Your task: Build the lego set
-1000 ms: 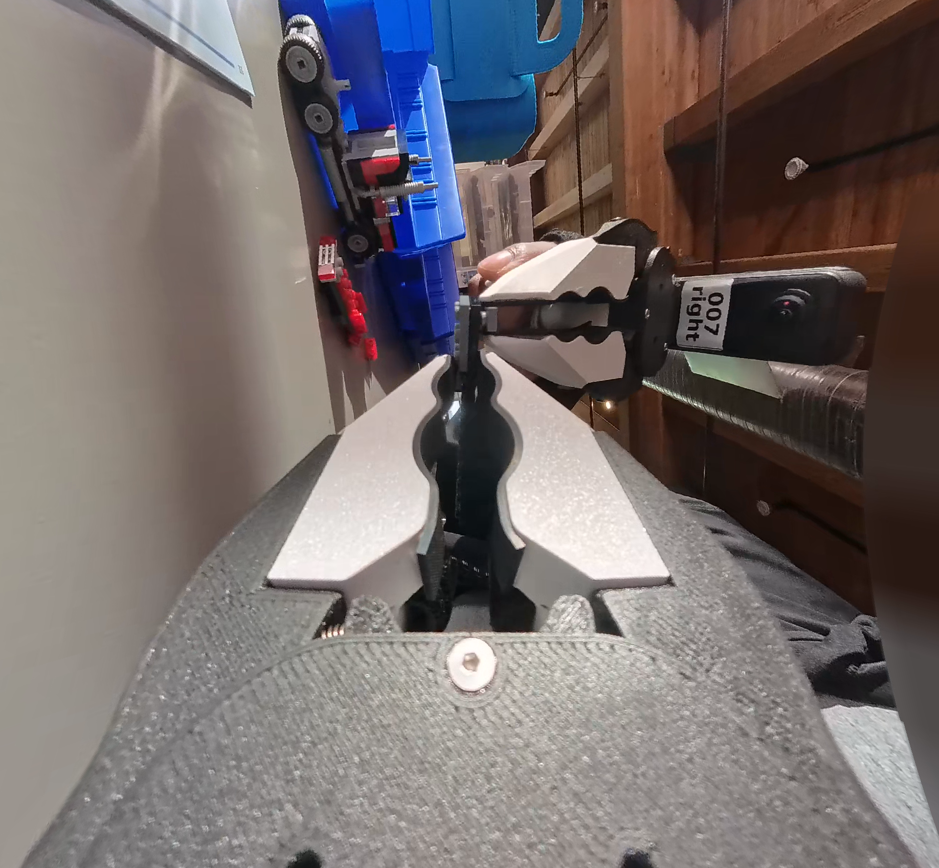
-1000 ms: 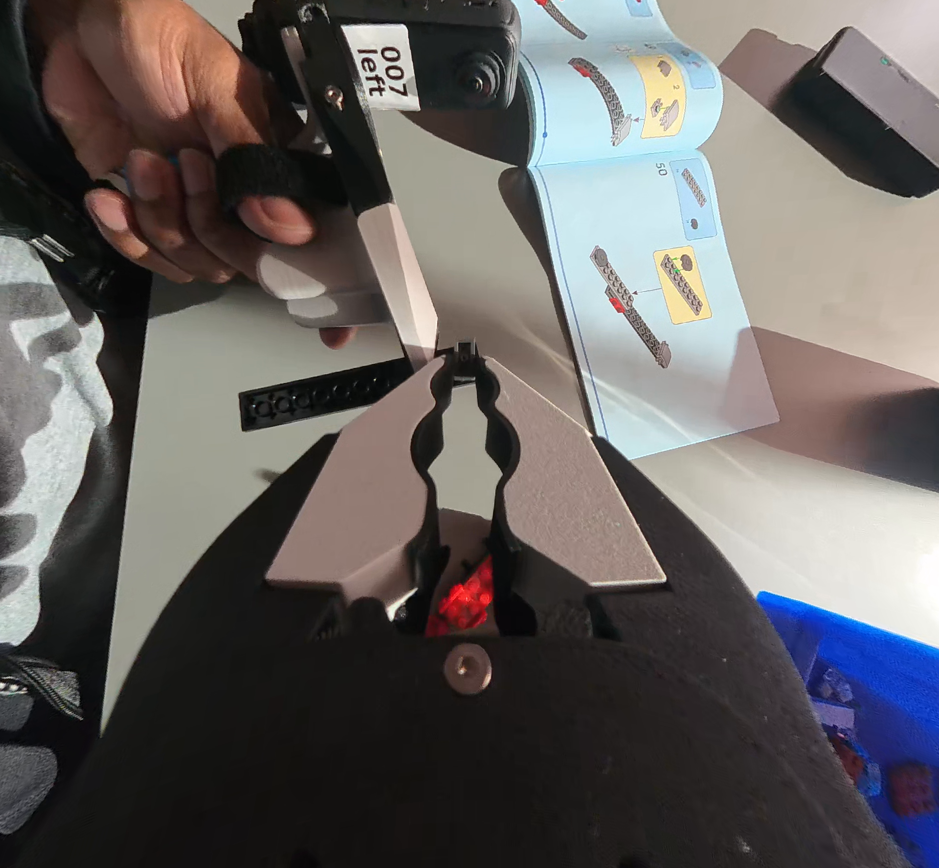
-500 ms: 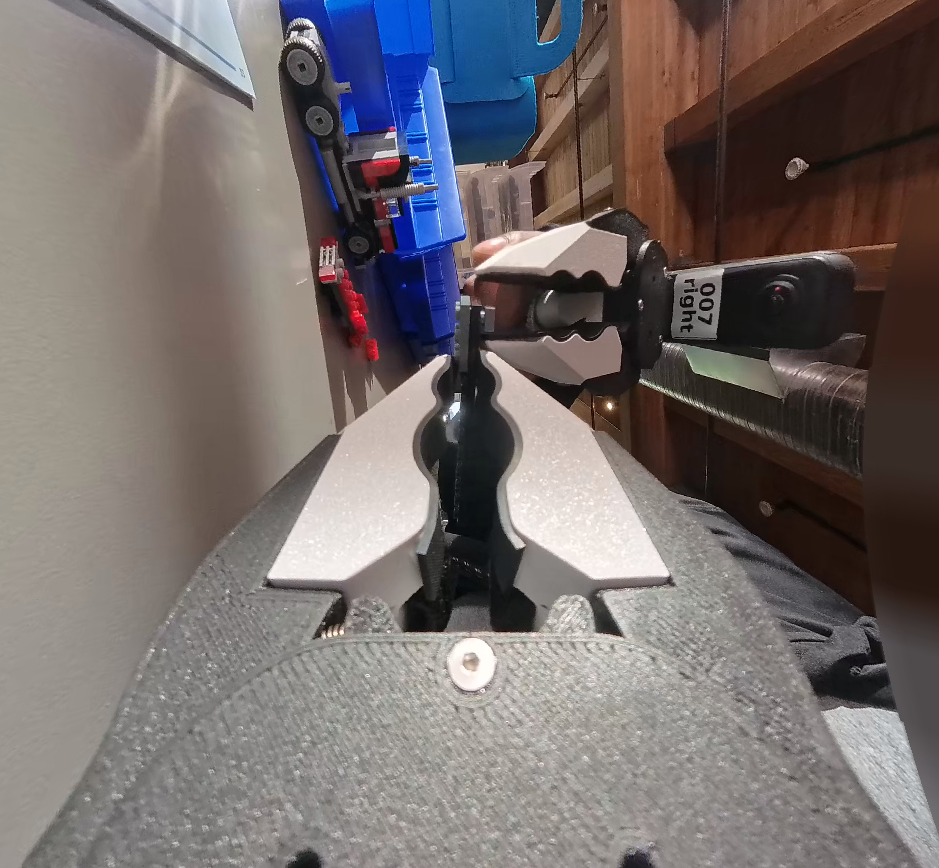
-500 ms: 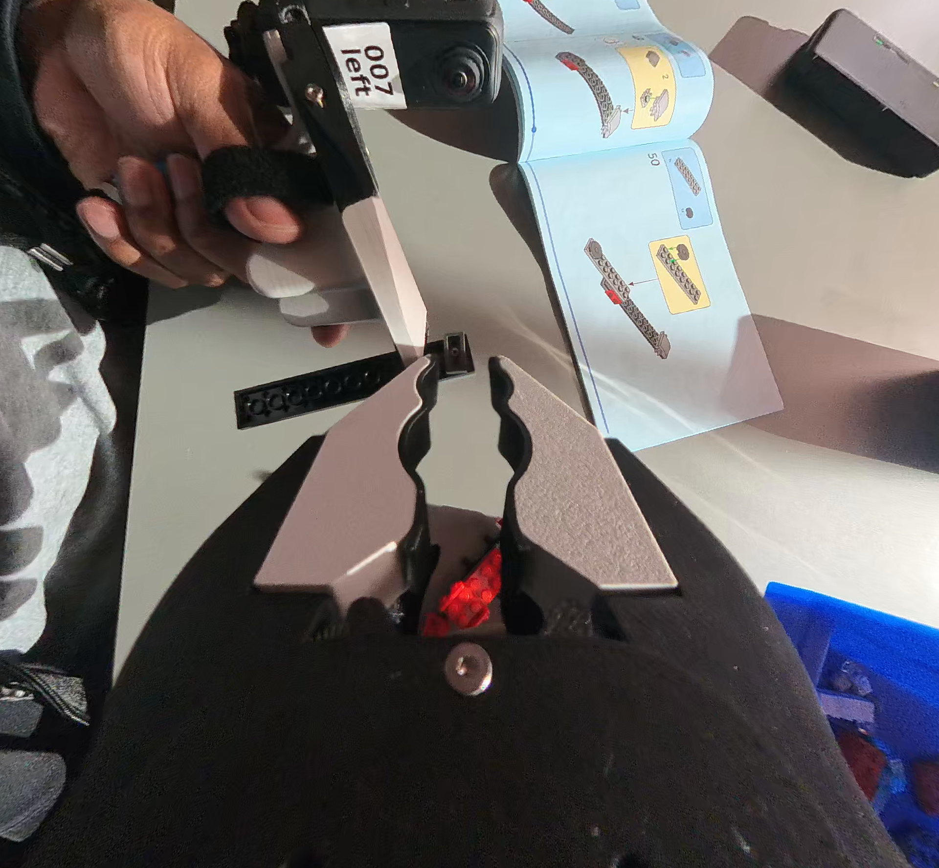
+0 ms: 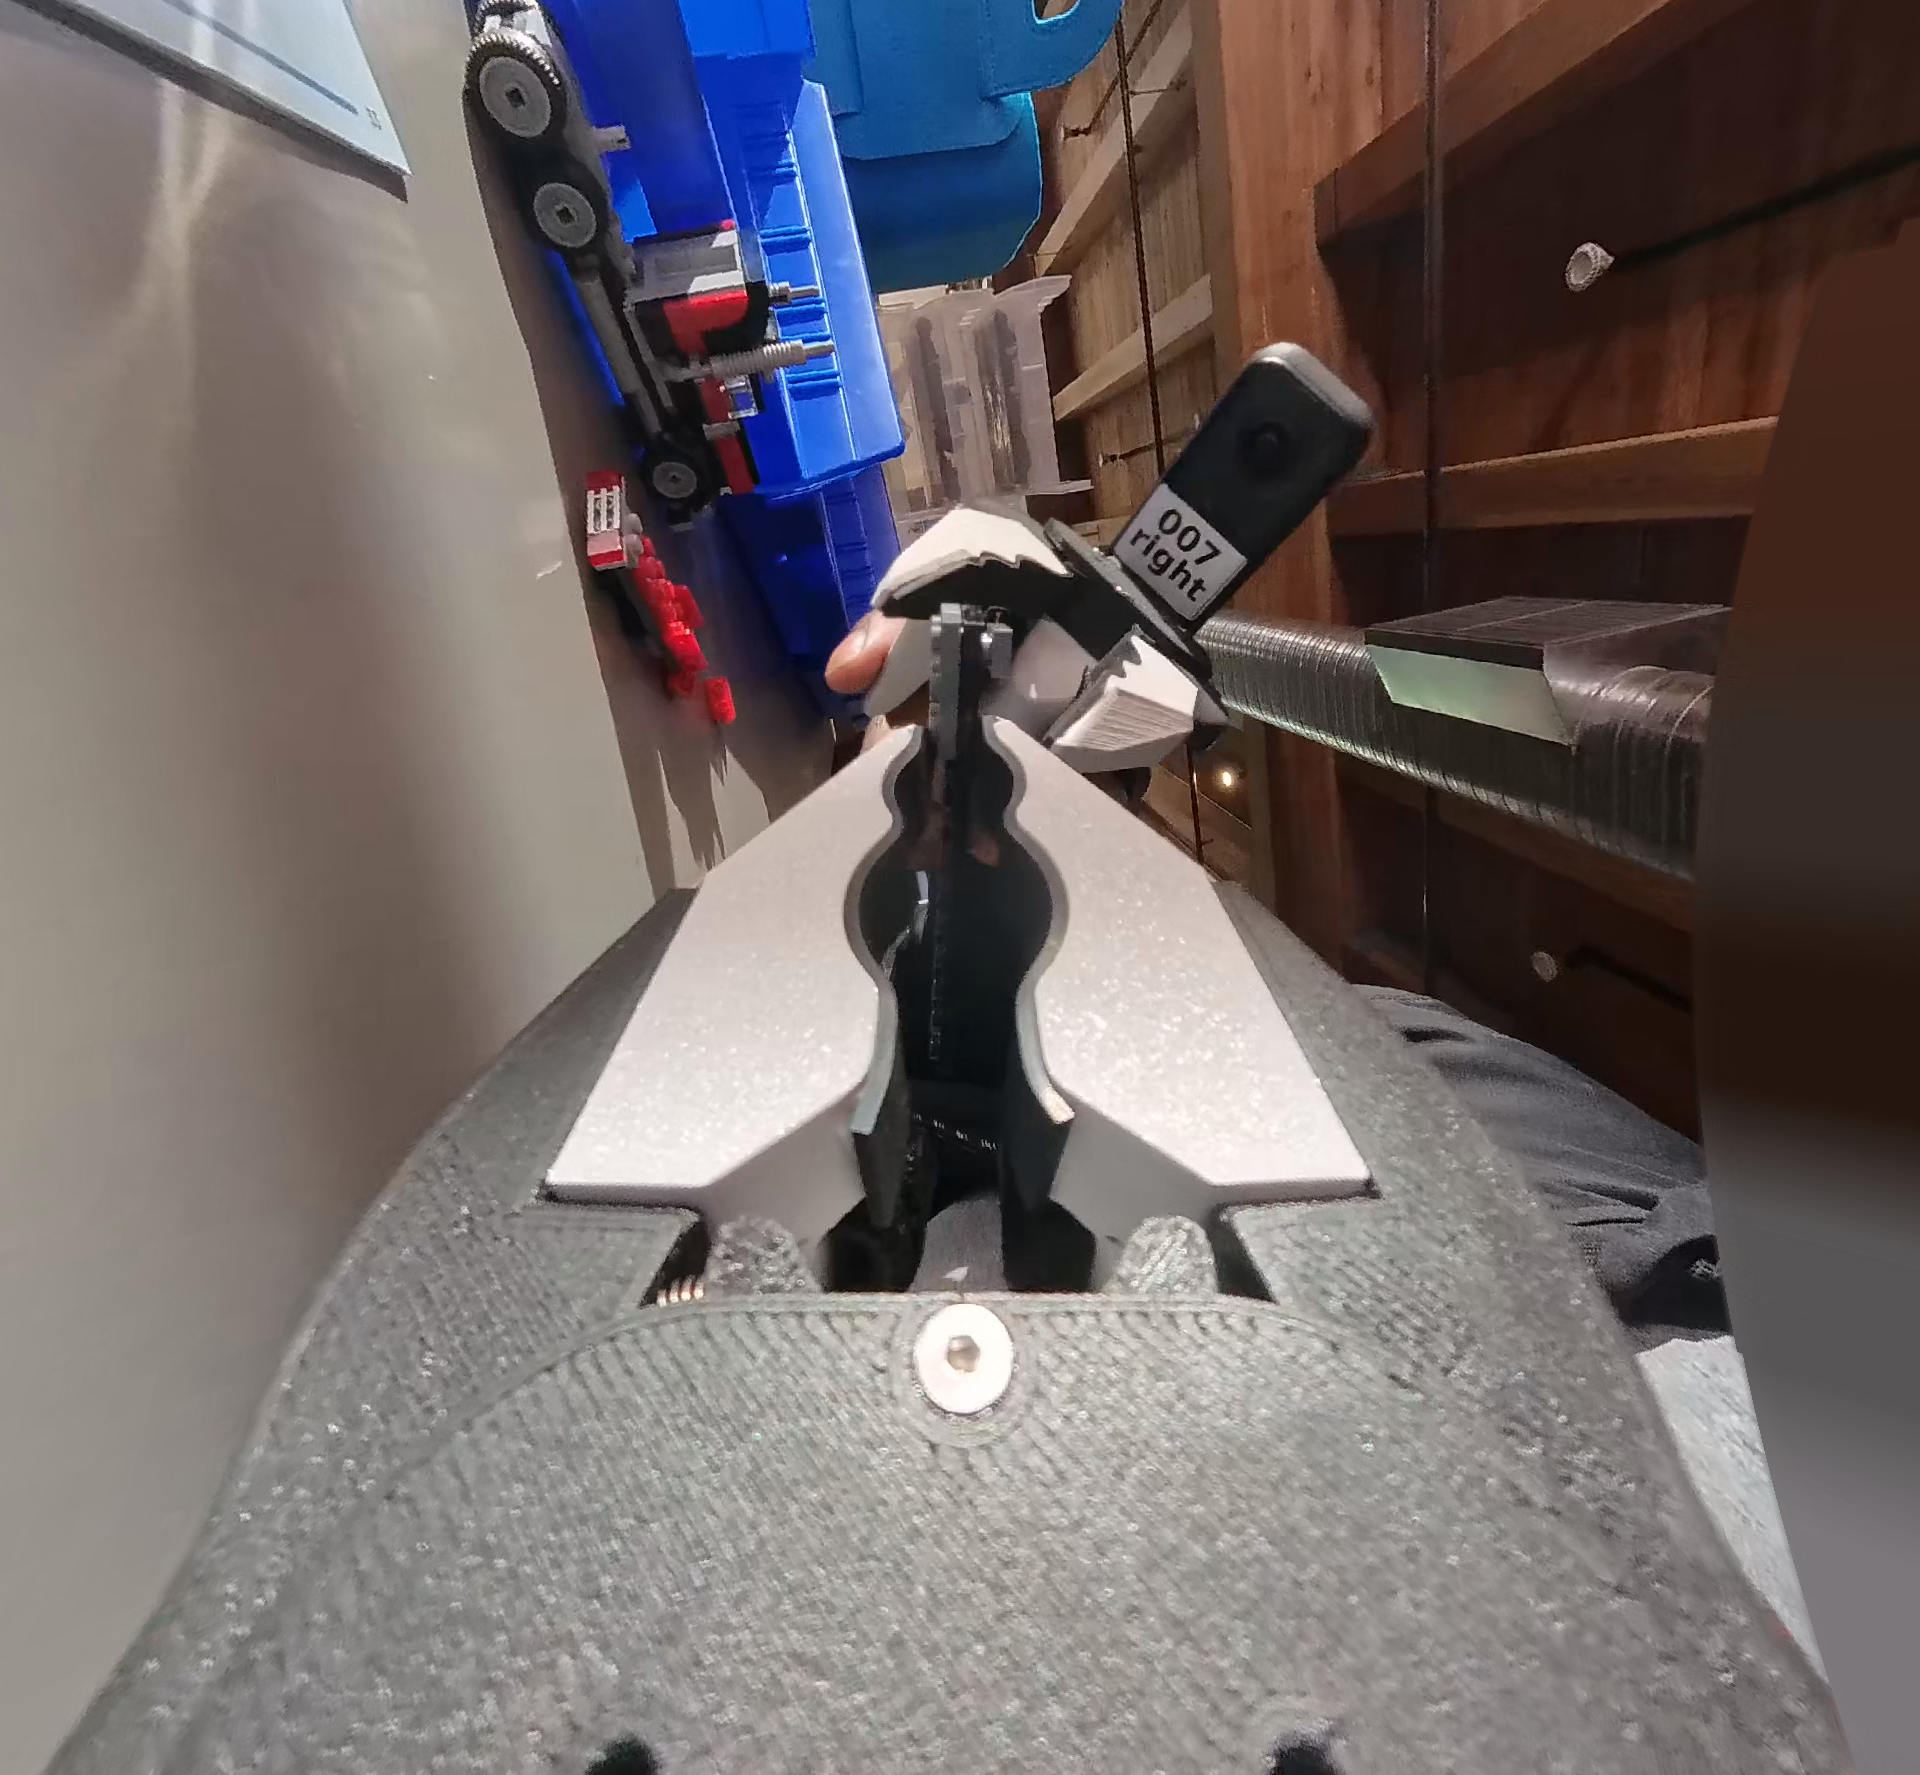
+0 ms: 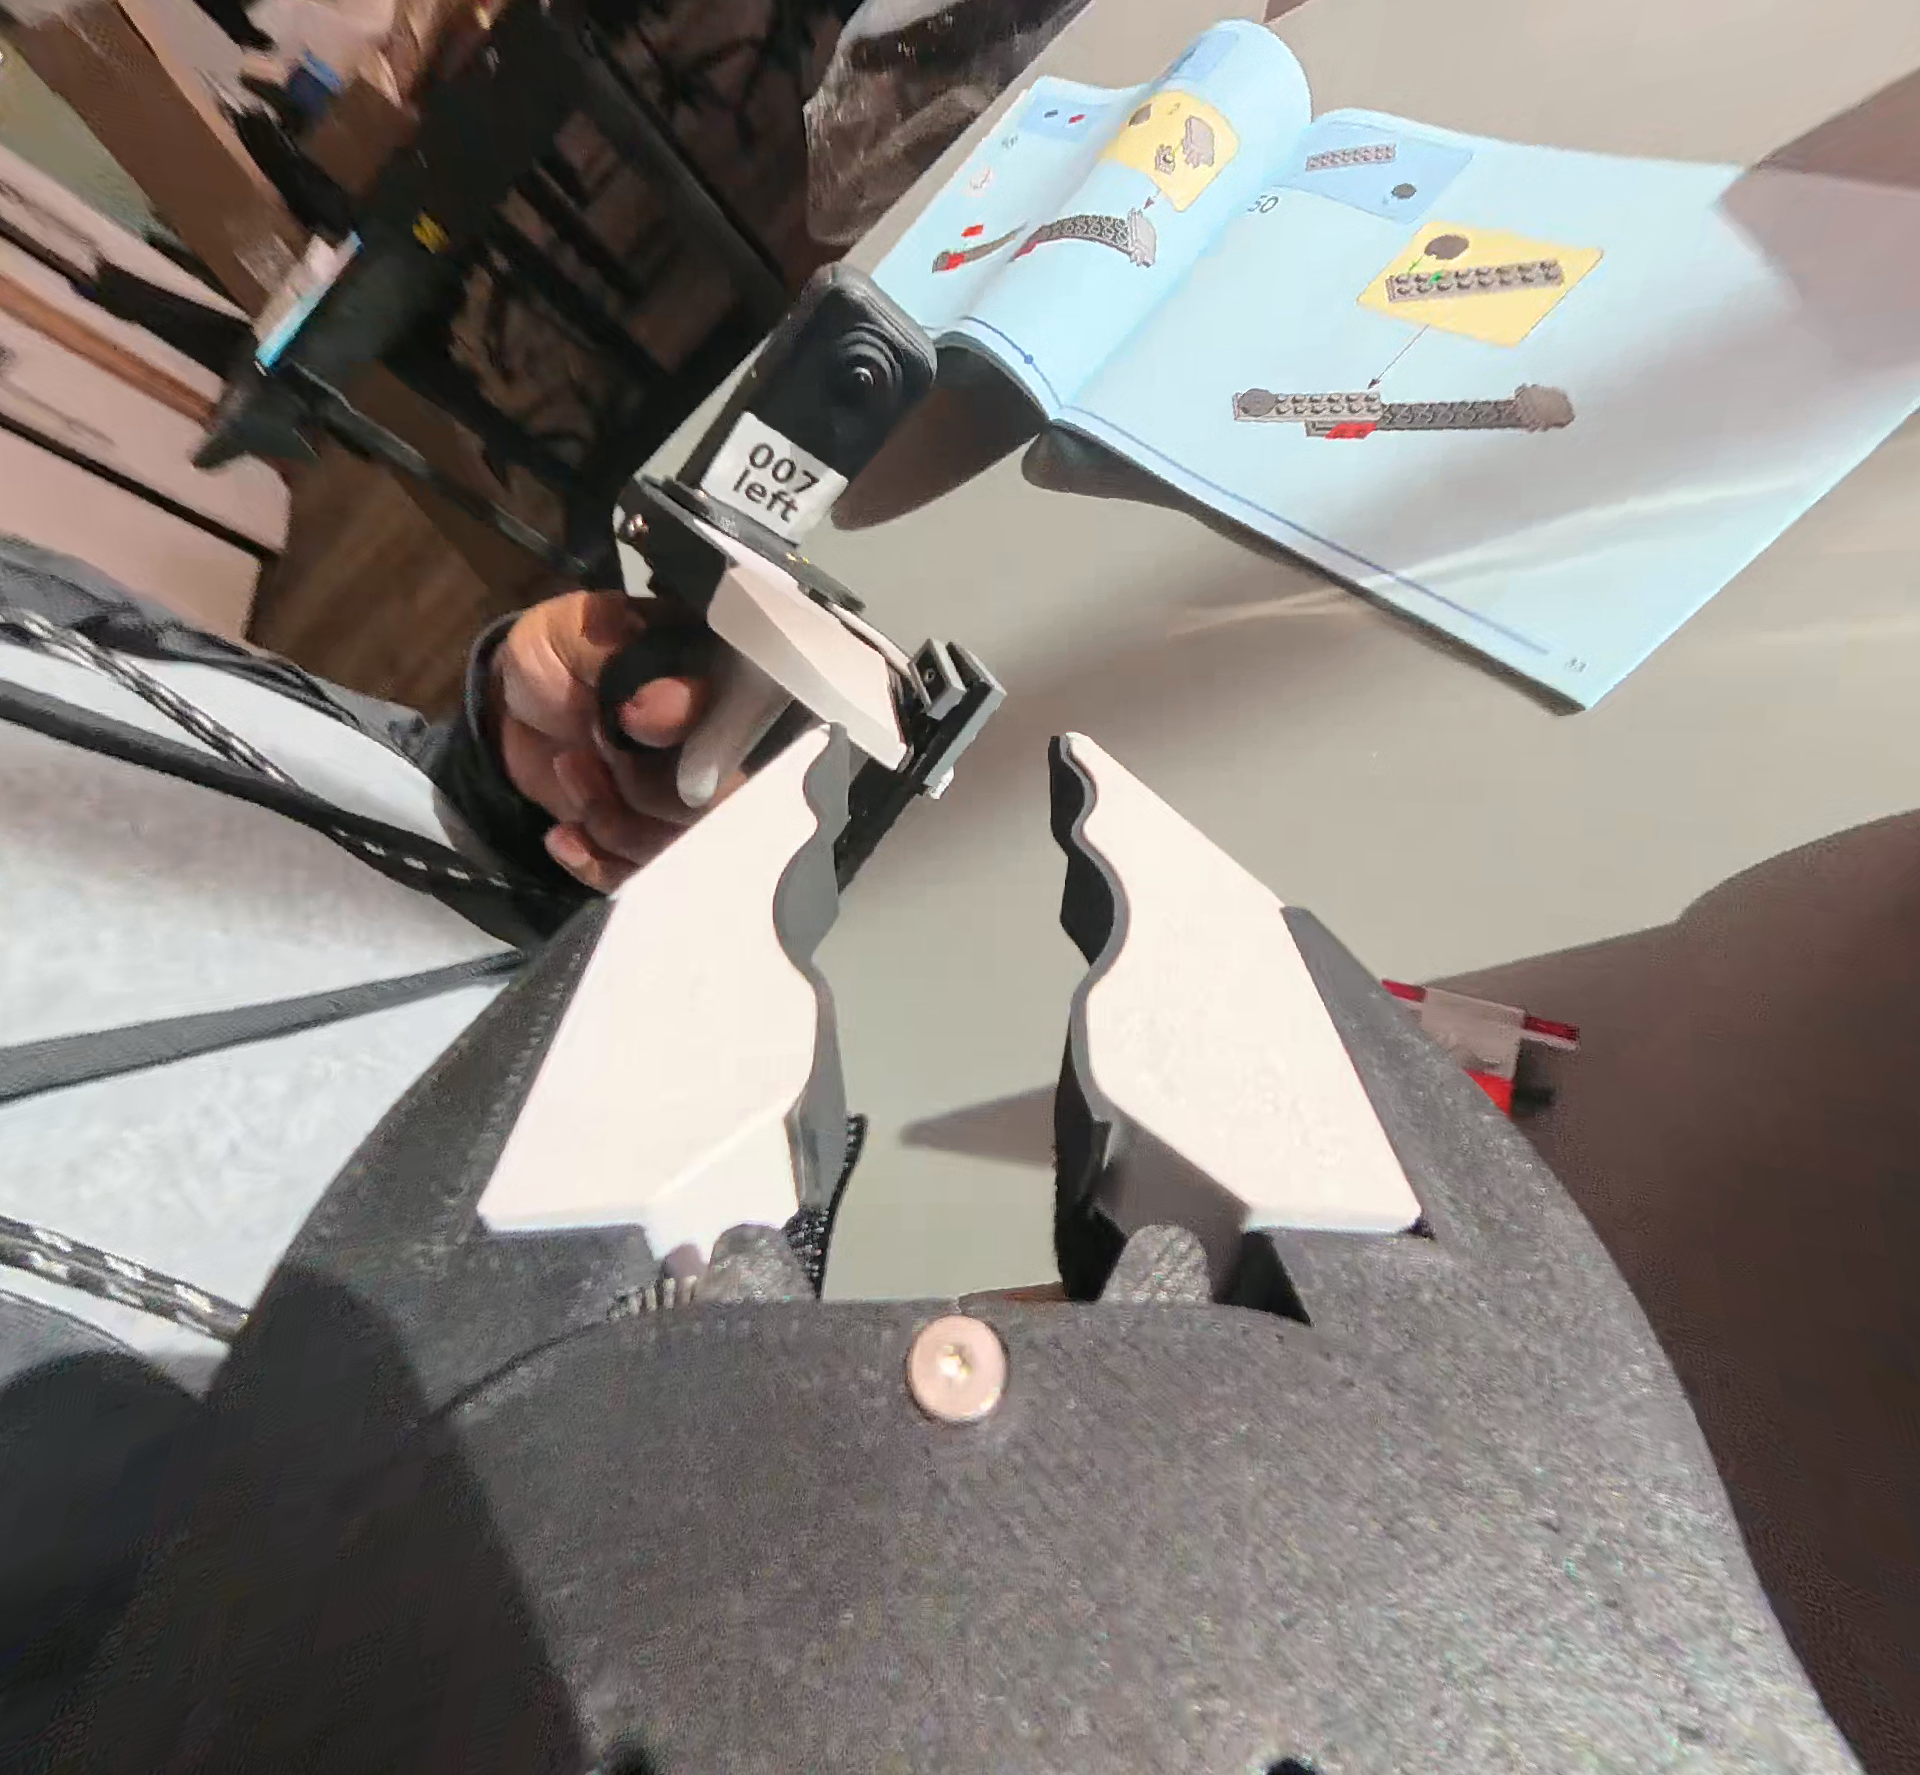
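Note:
My left gripper (image 5: 961, 738) is shut on a long dark lego plate (image 5: 948, 686), held edge-on above the grey table (image 6: 1195, 686). A small grey piece (image 5: 1000, 647) sits on the plate's far end. In the right wrist view the left gripper (image 6: 899, 702) grips the same plate (image 6: 961, 712), with the small grey piece (image 6: 940, 671) on its tip. My right gripper (image 6: 940, 749) is open and empty, just in front of the plate's end. It also shows in the left wrist view (image 5: 1039, 634), jaws spread apart behind the plate's tip.
An open blue instruction booklet (image 6: 1403, 354) lies on the table. Blue bins (image 5: 790, 271) stand at the far side, with a part-built lego truck (image 5: 665, 323) and loose red pieces (image 5: 670, 613) beside them. A small red and grey piece (image 6: 1475, 1039) lies at right. The grippers are tip to tip, or close to it. From either gripper's tips it is about 15 centimetres to the part-built lego truck (image 5: 665, 323).
My right gripper opened off the small grey piece on the plate's end, then drew back and tilted. The piece stayed on the plate. My left gripper kept its hold.

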Demonstrator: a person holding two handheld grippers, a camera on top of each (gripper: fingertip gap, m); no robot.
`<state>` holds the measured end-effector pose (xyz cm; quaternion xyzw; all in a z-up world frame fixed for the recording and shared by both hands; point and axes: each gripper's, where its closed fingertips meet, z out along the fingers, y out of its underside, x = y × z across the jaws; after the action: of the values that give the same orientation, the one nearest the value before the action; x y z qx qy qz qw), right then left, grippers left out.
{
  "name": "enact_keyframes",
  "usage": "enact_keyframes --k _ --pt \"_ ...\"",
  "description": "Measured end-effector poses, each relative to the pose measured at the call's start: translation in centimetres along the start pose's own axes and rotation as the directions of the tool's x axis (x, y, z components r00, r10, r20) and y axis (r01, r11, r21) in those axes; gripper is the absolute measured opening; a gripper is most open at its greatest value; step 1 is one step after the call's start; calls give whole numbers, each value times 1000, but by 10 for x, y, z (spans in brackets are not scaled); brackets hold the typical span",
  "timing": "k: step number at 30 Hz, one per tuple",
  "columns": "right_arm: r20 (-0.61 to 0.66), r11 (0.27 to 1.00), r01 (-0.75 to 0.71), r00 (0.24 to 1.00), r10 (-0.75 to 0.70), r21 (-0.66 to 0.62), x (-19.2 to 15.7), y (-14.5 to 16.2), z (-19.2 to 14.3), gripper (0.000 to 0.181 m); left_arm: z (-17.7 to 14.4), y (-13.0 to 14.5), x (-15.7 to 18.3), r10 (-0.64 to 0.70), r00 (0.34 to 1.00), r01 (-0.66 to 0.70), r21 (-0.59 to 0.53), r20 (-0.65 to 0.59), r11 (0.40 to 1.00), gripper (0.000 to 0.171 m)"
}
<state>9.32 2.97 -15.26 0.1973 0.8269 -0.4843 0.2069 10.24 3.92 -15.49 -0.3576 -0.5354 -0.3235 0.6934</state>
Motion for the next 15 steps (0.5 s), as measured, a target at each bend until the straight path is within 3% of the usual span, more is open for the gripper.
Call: enact_keyframes --k 8,15 --pt "93 986 -158 984 152 54 -1 -4 3 40 1 3 3 42 999 -42 -17 0 999 9" --pt "138 984 -171 977 163 52 -5 -4 4 22 3 8 5 79 997 -79 -40 3 996 9"
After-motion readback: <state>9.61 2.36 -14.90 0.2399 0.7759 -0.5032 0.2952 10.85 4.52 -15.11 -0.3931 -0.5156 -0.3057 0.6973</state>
